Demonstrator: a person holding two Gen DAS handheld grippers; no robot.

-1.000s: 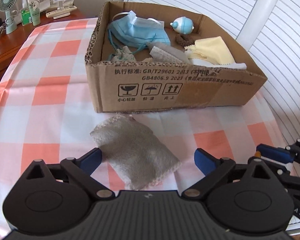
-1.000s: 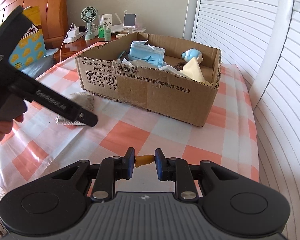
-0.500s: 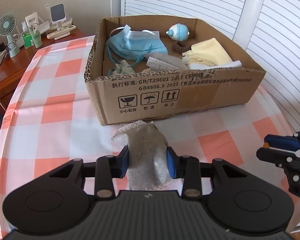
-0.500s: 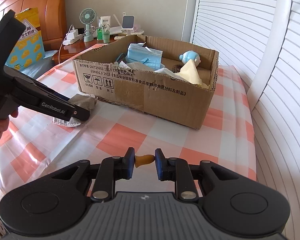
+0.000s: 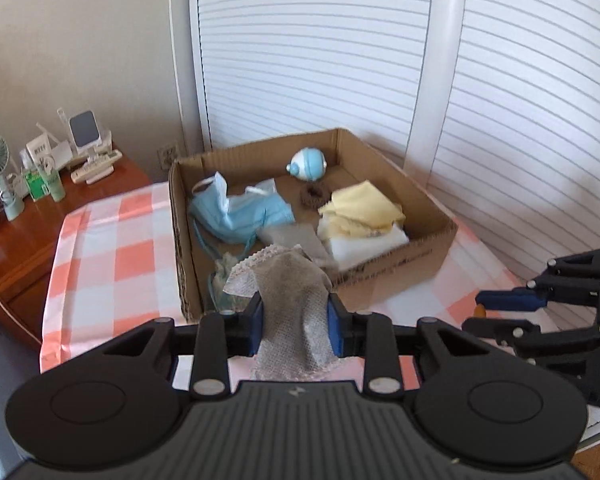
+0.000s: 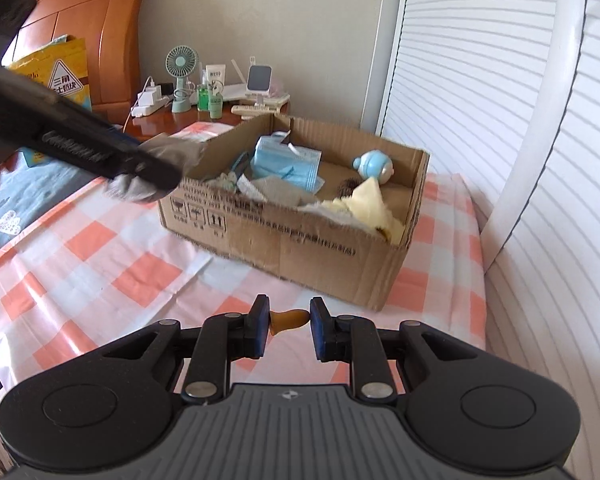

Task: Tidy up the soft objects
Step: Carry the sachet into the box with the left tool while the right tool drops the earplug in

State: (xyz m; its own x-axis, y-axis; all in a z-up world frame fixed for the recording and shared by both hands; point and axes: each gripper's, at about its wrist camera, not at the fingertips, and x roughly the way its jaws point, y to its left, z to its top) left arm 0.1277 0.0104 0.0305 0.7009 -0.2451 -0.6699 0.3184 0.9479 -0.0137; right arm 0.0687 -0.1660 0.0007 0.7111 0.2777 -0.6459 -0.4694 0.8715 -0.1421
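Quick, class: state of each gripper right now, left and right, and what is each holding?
Left gripper: closed on the grey cloth.
Right gripper: closed on a small orange-brown object; what it is cannot be told.

The grey cloth (image 5: 294,304) looks coarse-woven and matt with a lacy edge, pinched by matt black plastic fingers (image 5: 256,322). The cardboard box (image 6: 300,232) is rough, dull brown paperboard. The nightstand (image 5: 16,240) is glossy wood.
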